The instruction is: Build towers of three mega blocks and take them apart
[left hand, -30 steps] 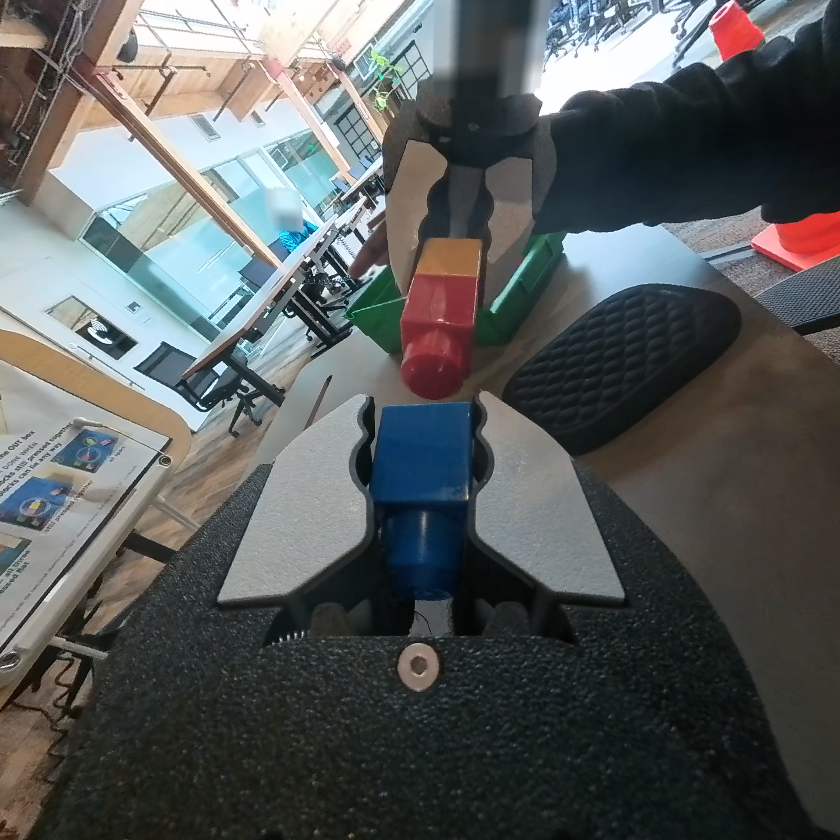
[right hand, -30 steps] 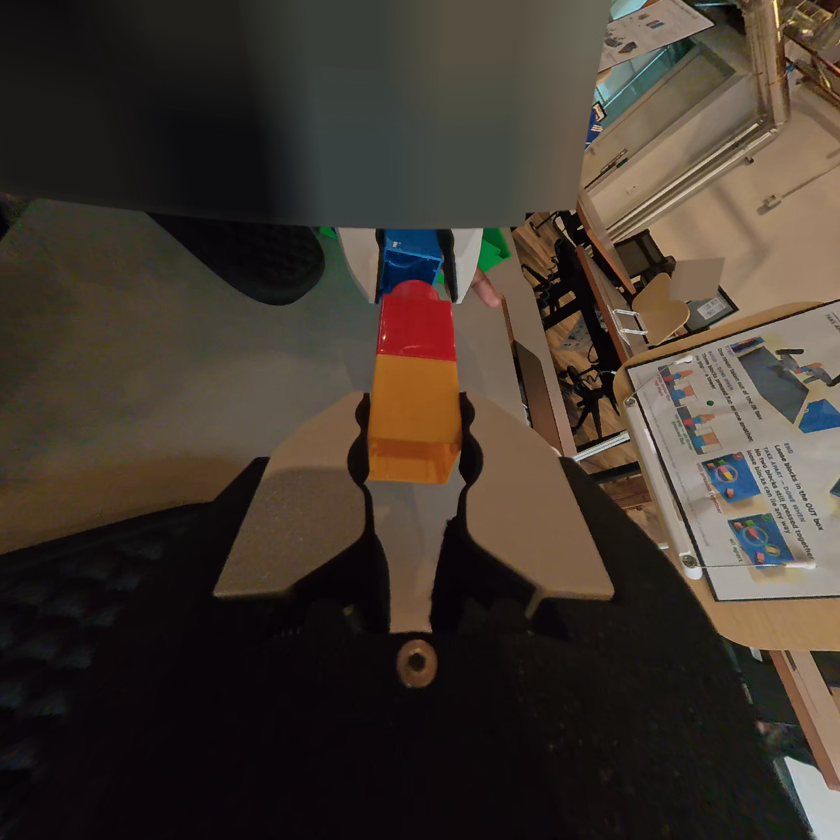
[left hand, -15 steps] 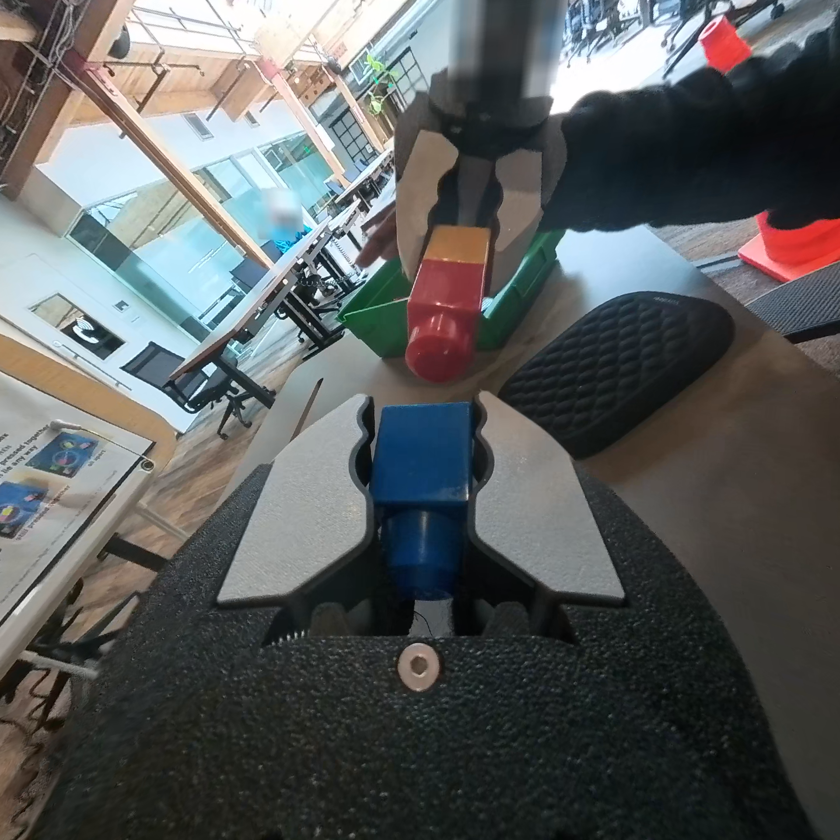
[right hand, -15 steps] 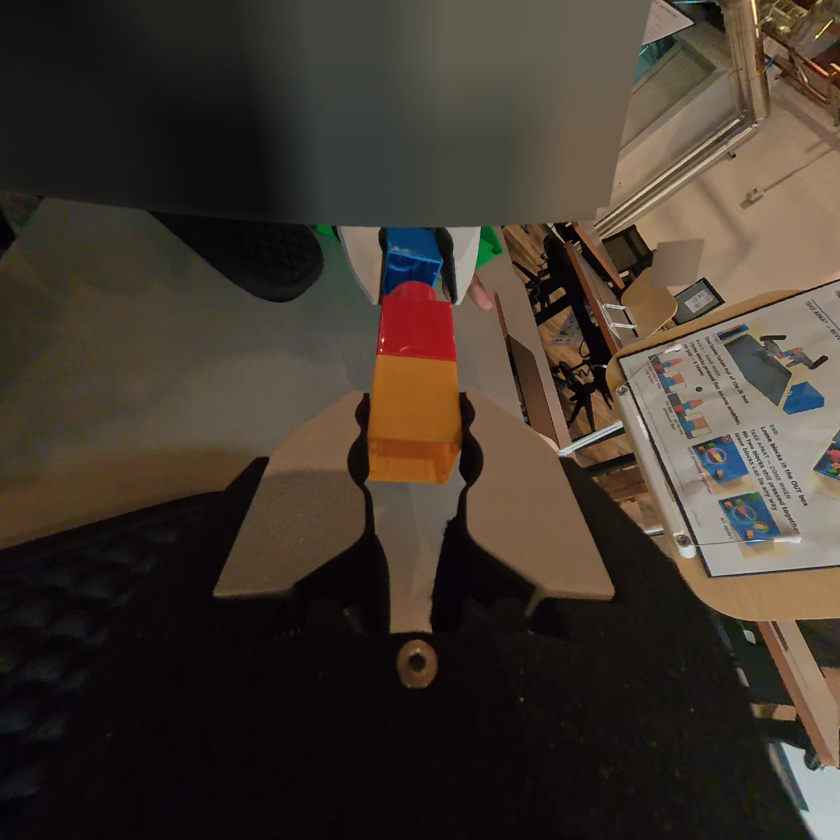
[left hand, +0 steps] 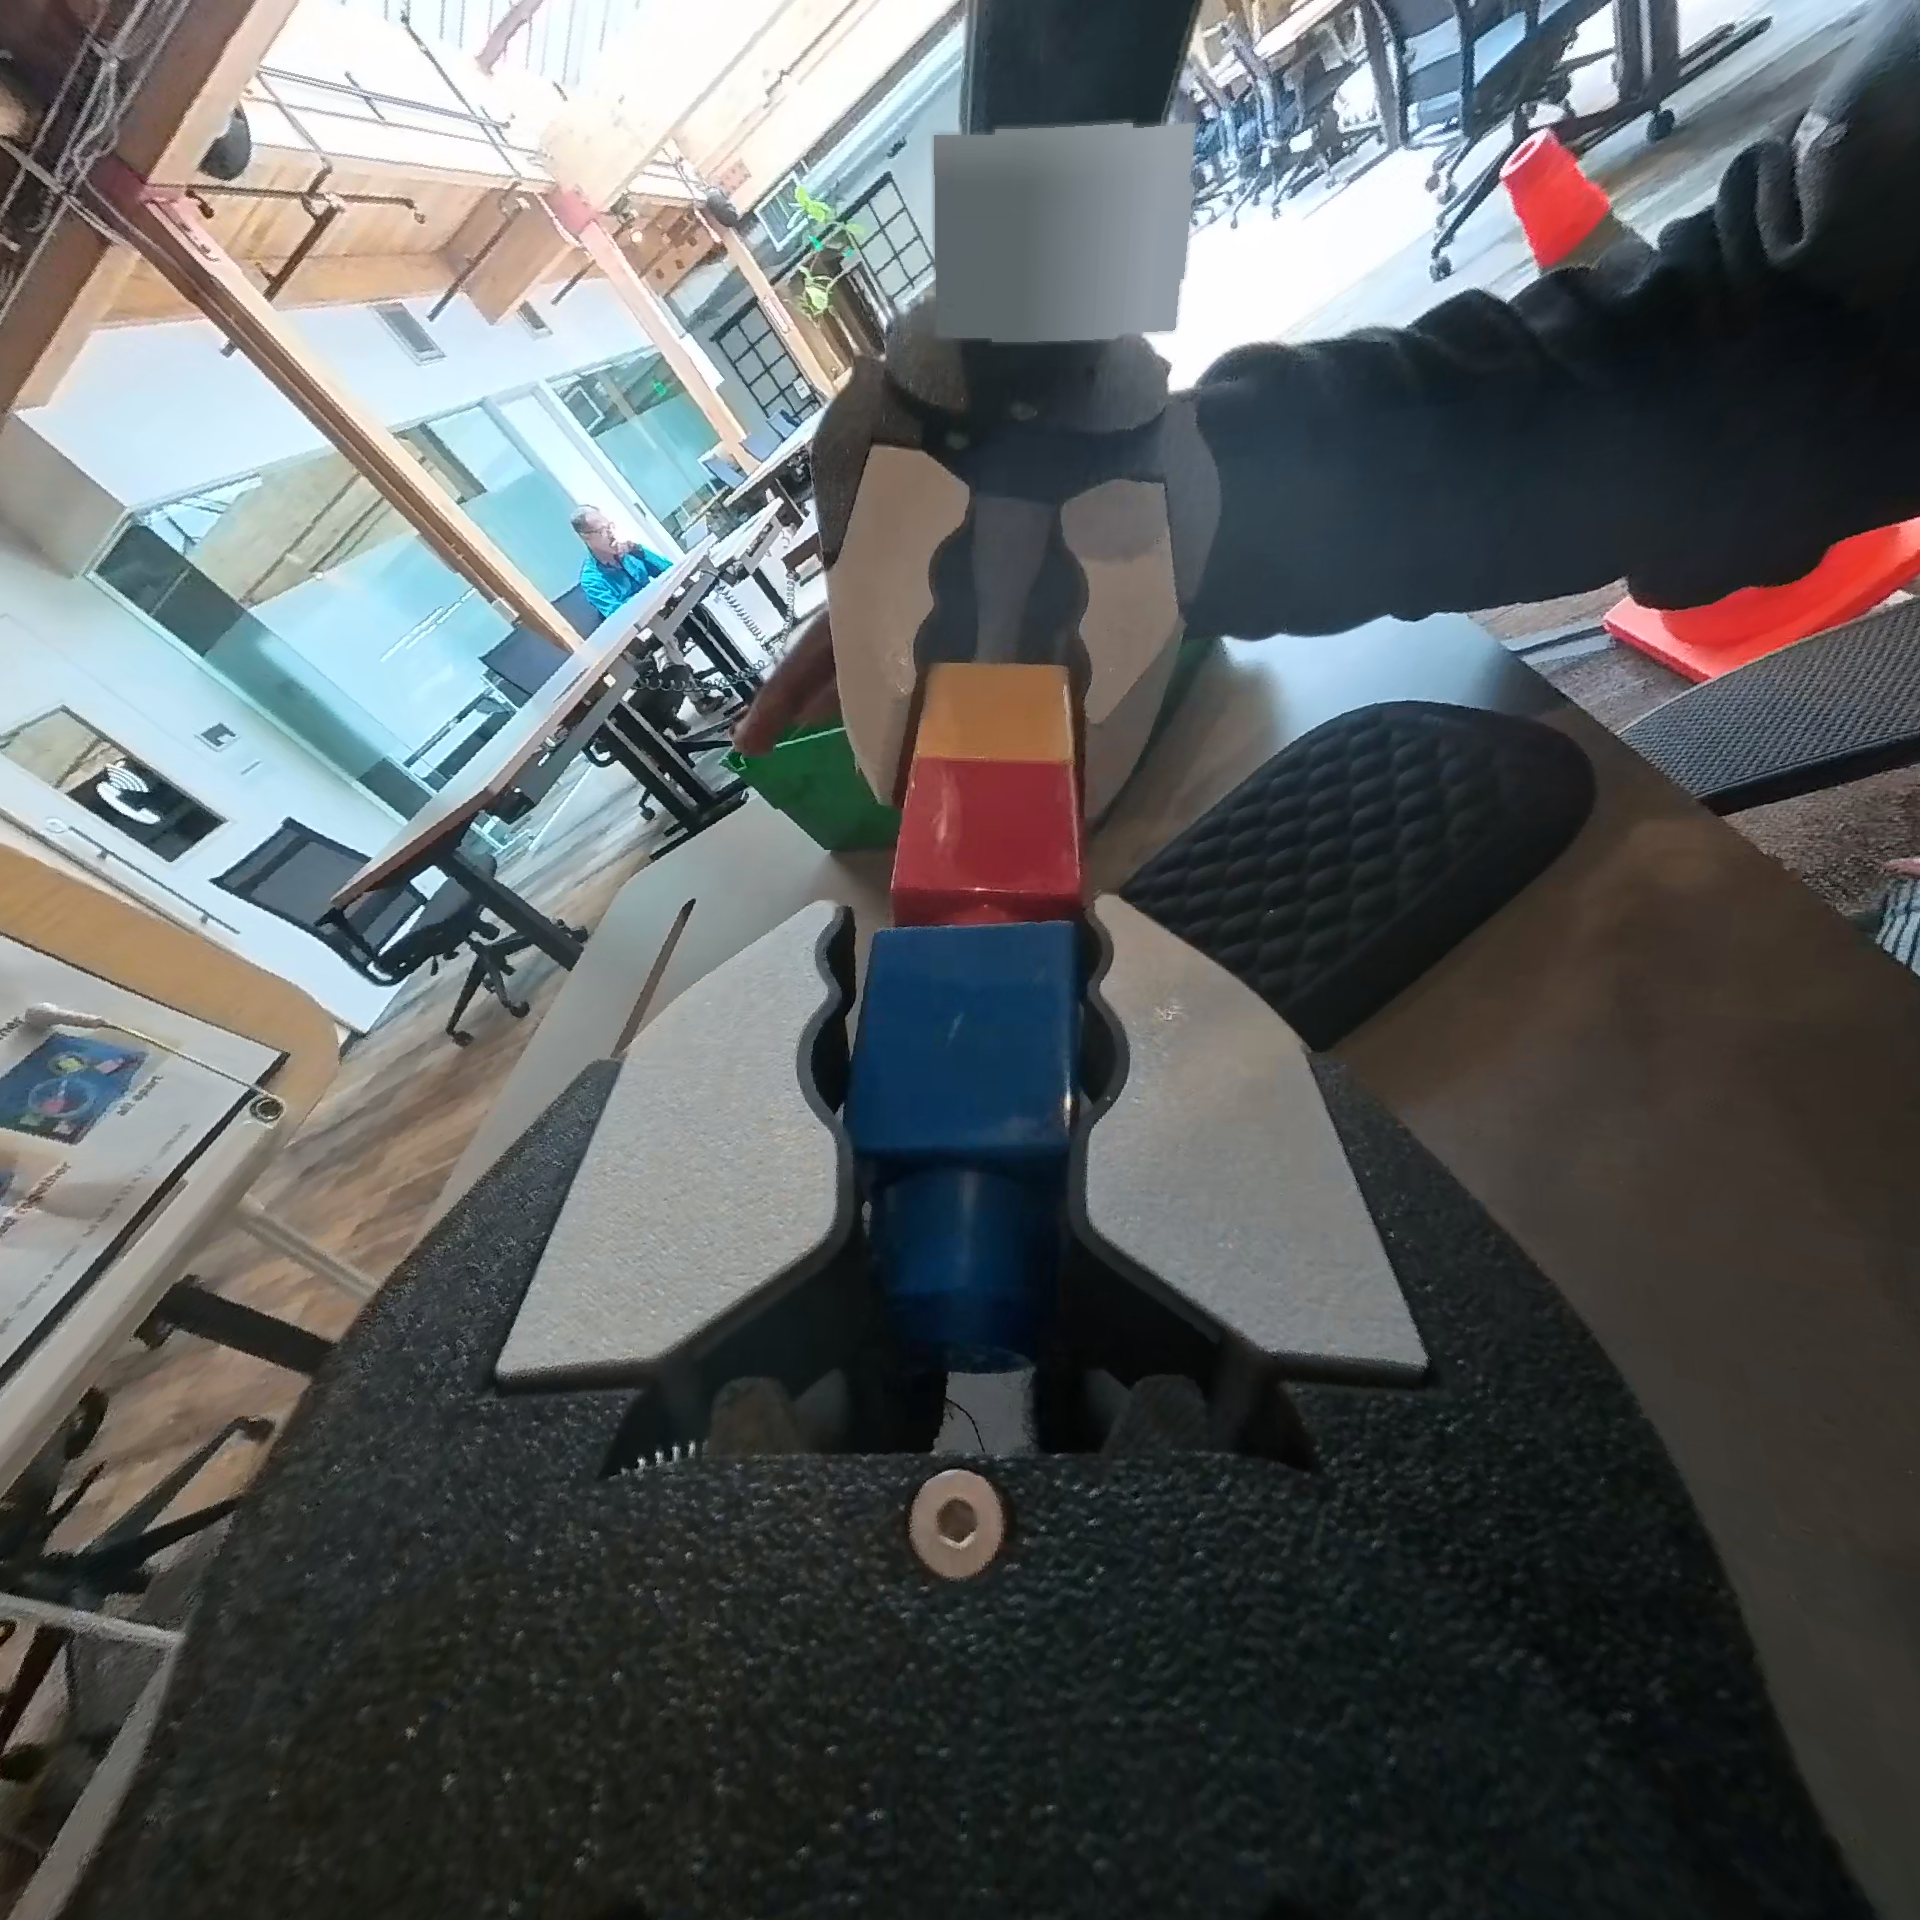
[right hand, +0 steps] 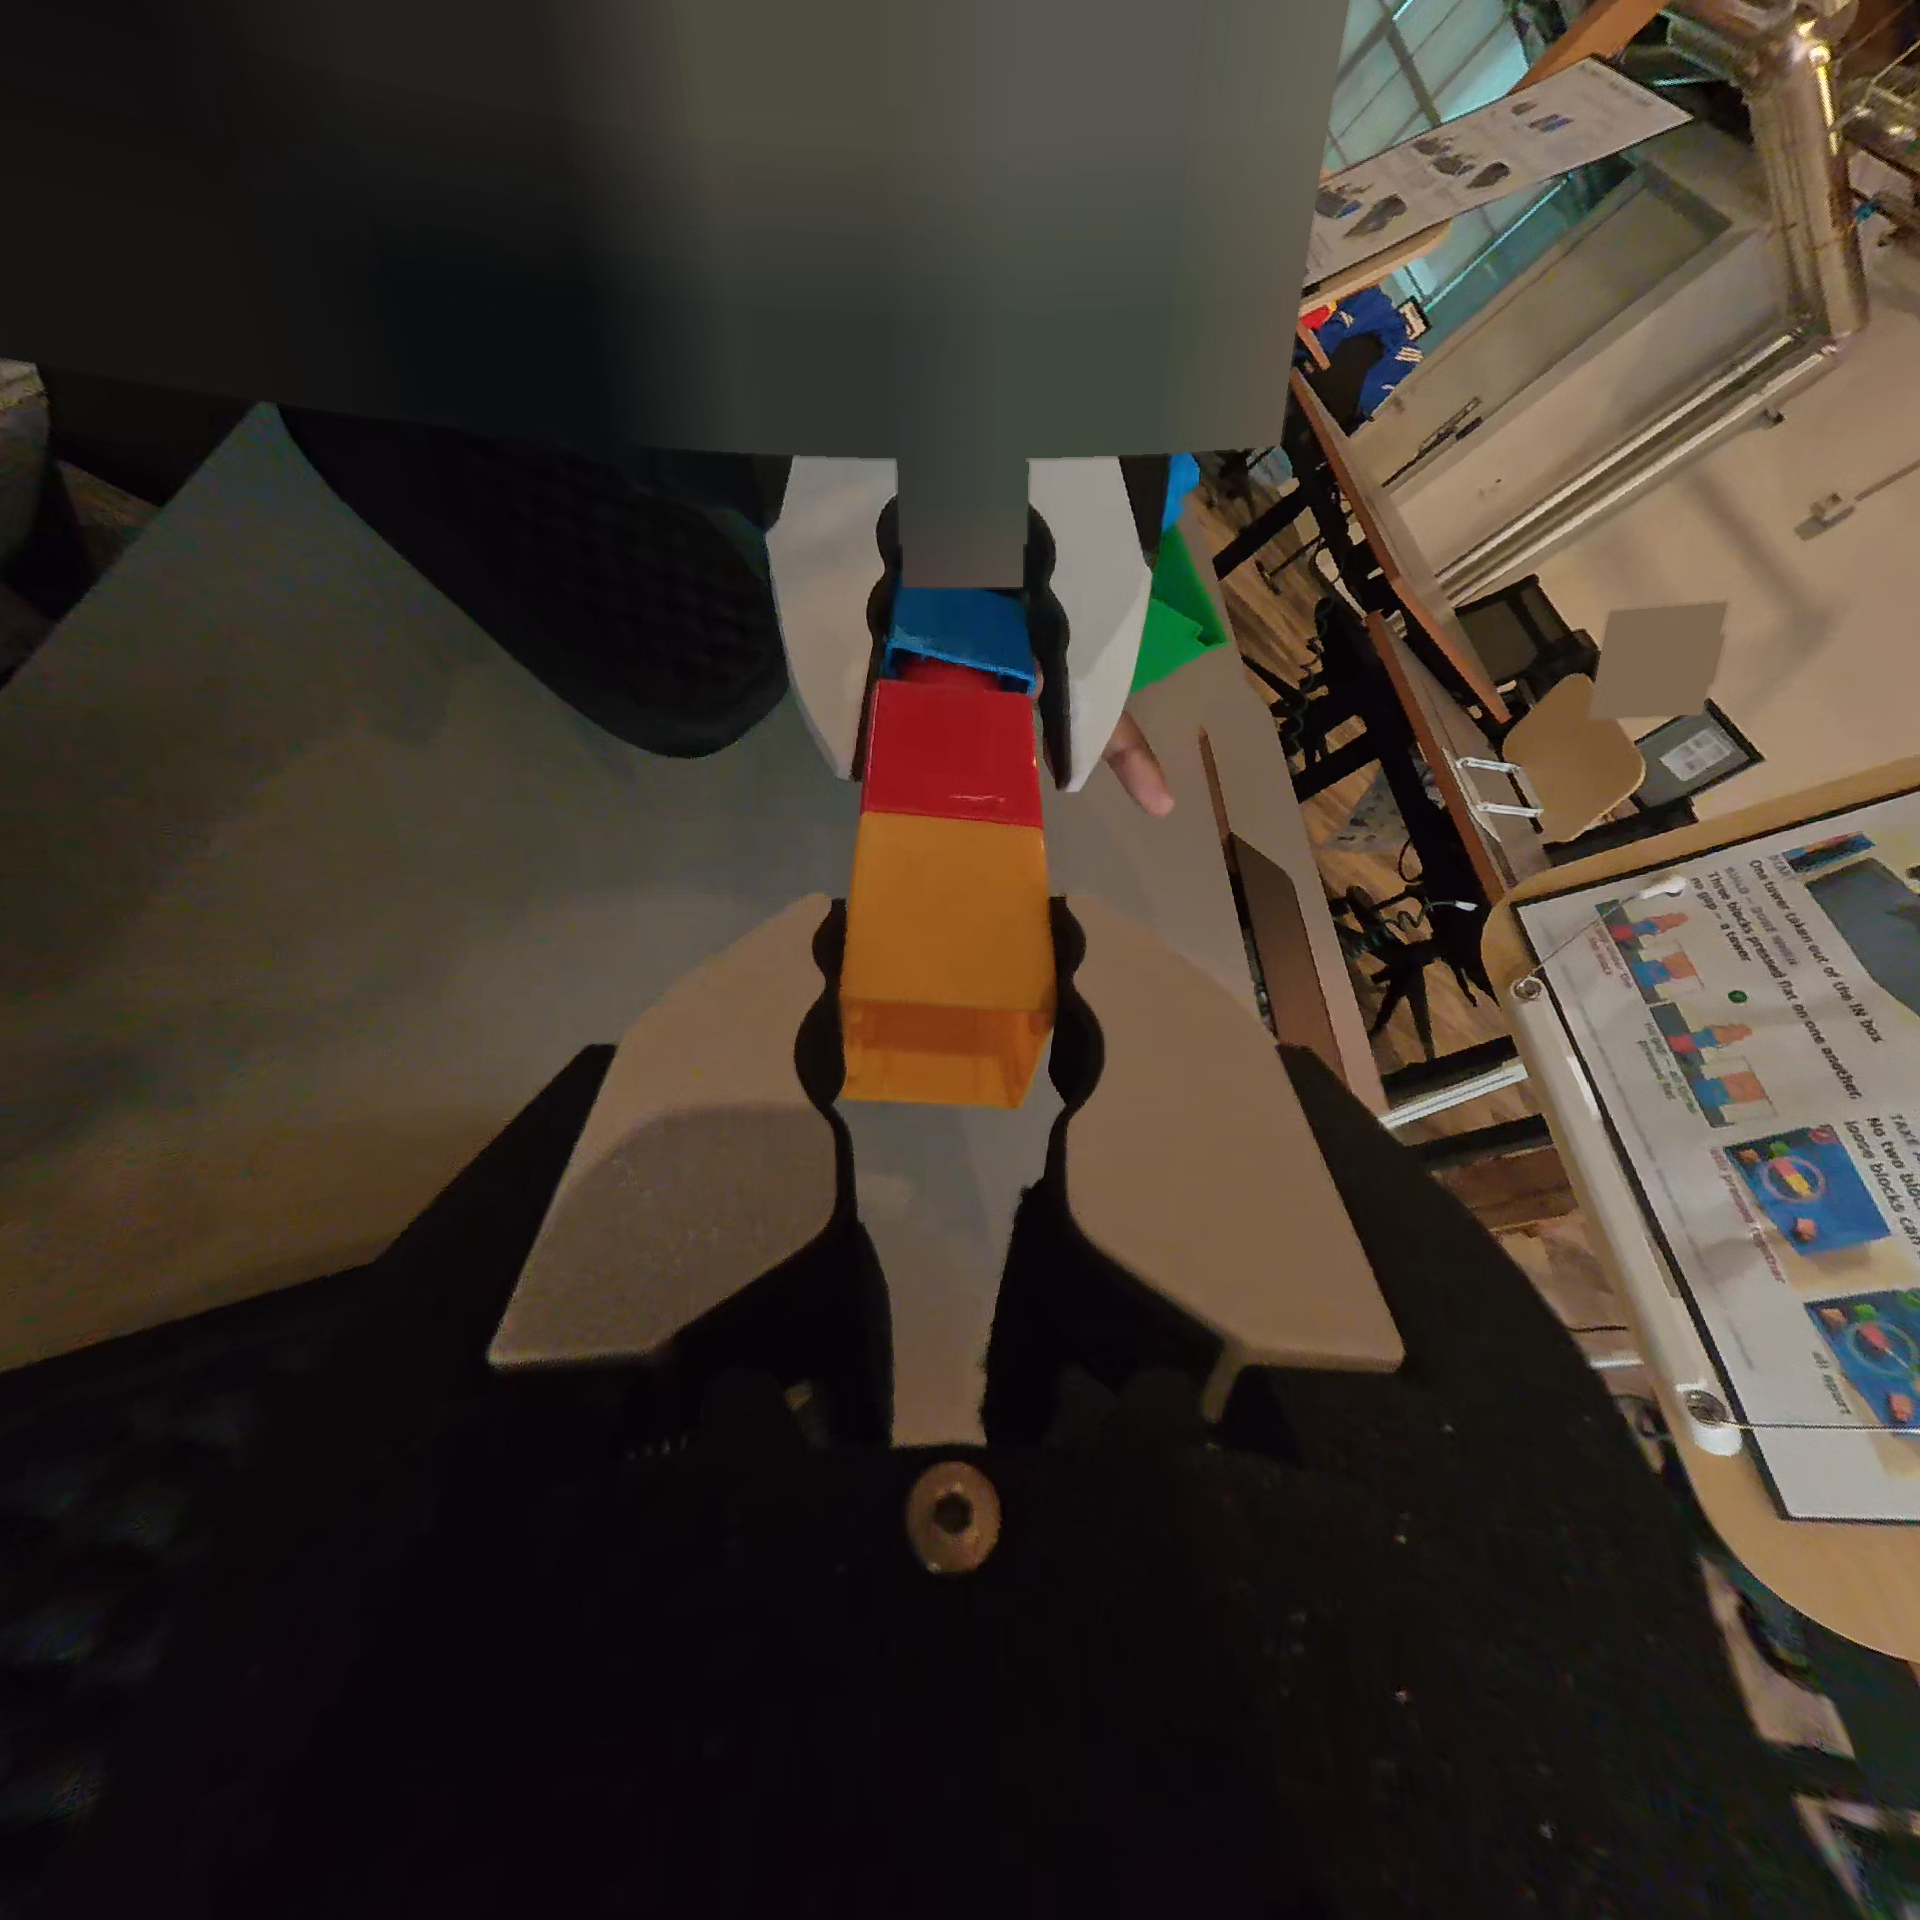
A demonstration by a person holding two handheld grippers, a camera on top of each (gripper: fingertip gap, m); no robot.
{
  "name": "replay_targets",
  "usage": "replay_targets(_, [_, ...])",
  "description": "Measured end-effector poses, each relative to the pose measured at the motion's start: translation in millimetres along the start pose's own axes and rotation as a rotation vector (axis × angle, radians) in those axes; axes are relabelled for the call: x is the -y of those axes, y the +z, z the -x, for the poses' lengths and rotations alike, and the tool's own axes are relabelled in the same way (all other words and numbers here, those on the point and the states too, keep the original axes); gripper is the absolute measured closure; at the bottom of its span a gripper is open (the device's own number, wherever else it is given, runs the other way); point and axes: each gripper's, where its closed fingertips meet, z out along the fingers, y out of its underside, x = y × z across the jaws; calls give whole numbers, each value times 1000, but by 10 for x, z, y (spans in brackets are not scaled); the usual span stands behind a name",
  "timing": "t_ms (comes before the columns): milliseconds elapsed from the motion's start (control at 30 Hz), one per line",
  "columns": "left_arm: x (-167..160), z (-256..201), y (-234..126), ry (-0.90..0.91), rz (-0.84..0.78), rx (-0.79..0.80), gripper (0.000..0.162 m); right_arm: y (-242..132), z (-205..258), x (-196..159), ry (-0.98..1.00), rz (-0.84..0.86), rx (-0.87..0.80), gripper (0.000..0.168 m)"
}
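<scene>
Left hand-held gripper (left hand: 961, 1049) clamped on the blue block (left hand: 961, 1044), stud end pointing back toward its own body. Right hand-held gripper (right hand: 940, 997) facing it head-on, clamped on the orange block (right hand: 940, 956), with the red block (right hand: 951, 753) between orange and blue, all three in one line. Seen from the left wrist view, right hand-held gripper (left hand: 997, 686) beyond the blue block, carried by an arm in a dark sleeve (left hand: 1507, 447) reaching in from the right, above the worktop (left hand: 1662, 1091).

Grey table (left hand: 1714, 1143), black quilted pad (left hand: 1351, 862), green bin (left hand: 821, 779), orange cones (left hand: 1766, 623), laminated instruction sheet (right hand: 1766, 1122)
</scene>
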Motion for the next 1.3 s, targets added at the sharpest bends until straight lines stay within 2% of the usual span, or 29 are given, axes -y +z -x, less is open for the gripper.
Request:
replay_targets(233, [23,1,-22,15,0,9,122,57,-1,25,49,-33,4,132])
replay_targets(367, [113,-44,5,22,-25,1,111,139,23,8,54,-19,6,132])
replay_targets(500, [-10,-35,23,79,60,18,108,122,42,126,81,-102,23,132])
replay_targets(567, [-142,-33,36,135,141,28,106,137,55,144,50,-76,20,132])
replay_targets(633, [-197,-40,24,177,183,33,109,152,76,150,24,-53,19,132])
replay_targets(800, [-129,-51,-26,224,159,36,114,159,86,185,17,-54,24,132])
replay_targets(1067, [-184,24,-43,172,168,62,114,196,30,136,22,-23,-12,132])
replay_targets(1133, [-203,46,-29,169,173,79,112,195,29,117,14,-5,-15,132])
replay_targets(1300, [-316,76,-19,272,299,90,90,205,19,80,4,39,-29,132])
